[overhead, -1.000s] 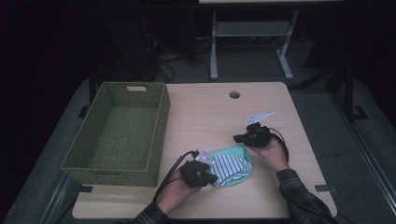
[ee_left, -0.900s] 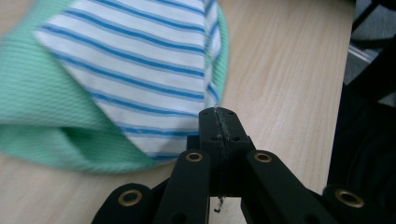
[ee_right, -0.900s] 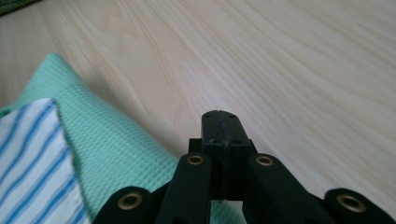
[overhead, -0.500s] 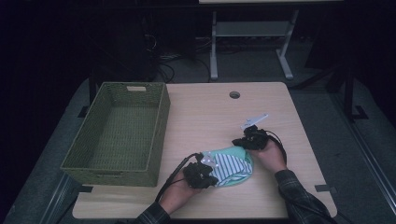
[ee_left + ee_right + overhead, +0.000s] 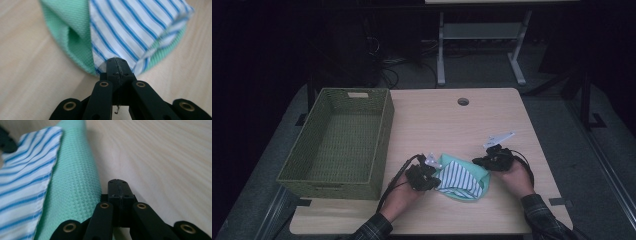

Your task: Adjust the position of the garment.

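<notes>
A mint-green waffle cloth (image 5: pixel 478 176) lies near the table's front edge with a blue-and-white striped cloth (image 5: pixel 457 179) on top of it. My left gripper (image 5: pixel 432 176) is at the bundle's left edge. Its jaws are shut, and their tips meet the near corner of the striped cloth (image 5: pixel 130 32), beside a fold of the green cloth (image 5: pixel 67 30). Whether fabric is pinched between them I cannot tell. My right gripper (image 5: pixel 479 162) is at the bundle's right edge, jaws shut. Its tips (image 5: pixel 119 185) rest on the bare wood beside the rolled green cloth (image 5: pixel 75 182) and the striped cloth (image 5: pixel 22 177).
A green woven basket (image 5: pixel 382 135) stands empty on the left half of the wooden table (image 5: pixel 447 125). A round cable hole (image 5: pixel 463 101) sits near the far edge. A metal stand (image 5: pixel 477 35) and cables are on the floor beyond.
My right gripper has come nearer and inward to the cloth's right edge. My left gripper has shifted slightly toward the cloth's left edge. The cloths stay in place.
</notes>
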`<state>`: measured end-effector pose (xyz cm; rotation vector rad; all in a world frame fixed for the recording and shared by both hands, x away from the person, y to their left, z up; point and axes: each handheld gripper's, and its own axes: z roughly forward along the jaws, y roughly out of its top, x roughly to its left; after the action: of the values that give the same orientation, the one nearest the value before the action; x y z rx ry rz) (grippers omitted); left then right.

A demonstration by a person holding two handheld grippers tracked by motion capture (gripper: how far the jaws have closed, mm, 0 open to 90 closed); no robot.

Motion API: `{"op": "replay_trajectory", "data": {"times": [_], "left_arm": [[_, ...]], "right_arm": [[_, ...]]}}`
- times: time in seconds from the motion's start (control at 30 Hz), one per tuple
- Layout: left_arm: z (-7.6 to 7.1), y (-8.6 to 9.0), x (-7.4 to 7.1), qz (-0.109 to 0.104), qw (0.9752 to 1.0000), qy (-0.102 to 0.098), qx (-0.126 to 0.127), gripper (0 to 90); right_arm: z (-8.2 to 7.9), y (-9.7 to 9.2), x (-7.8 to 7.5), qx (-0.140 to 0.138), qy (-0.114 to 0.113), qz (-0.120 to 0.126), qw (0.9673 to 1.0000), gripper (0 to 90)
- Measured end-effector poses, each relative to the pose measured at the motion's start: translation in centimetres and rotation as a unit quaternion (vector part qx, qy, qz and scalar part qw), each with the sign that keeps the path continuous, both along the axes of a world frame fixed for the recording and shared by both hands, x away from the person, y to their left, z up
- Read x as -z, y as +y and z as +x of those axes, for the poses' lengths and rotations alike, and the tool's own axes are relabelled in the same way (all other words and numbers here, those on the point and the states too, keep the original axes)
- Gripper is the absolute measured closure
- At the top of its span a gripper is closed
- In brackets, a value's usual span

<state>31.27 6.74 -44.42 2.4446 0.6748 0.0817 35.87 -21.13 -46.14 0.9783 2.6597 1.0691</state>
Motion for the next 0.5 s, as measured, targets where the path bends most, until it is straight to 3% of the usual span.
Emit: {"op": "replay_trajectory", "data": {"times": [0.5], "left_arm": [[3.2, -1.3, -0.2, -0.002, 0.9998, -0.014, -0.014, 89.6]], "right_arm": [[-4.1, -0.6, -0.1, -0.017, 0.003, -0.002, 0.9998, 89.8]]}}
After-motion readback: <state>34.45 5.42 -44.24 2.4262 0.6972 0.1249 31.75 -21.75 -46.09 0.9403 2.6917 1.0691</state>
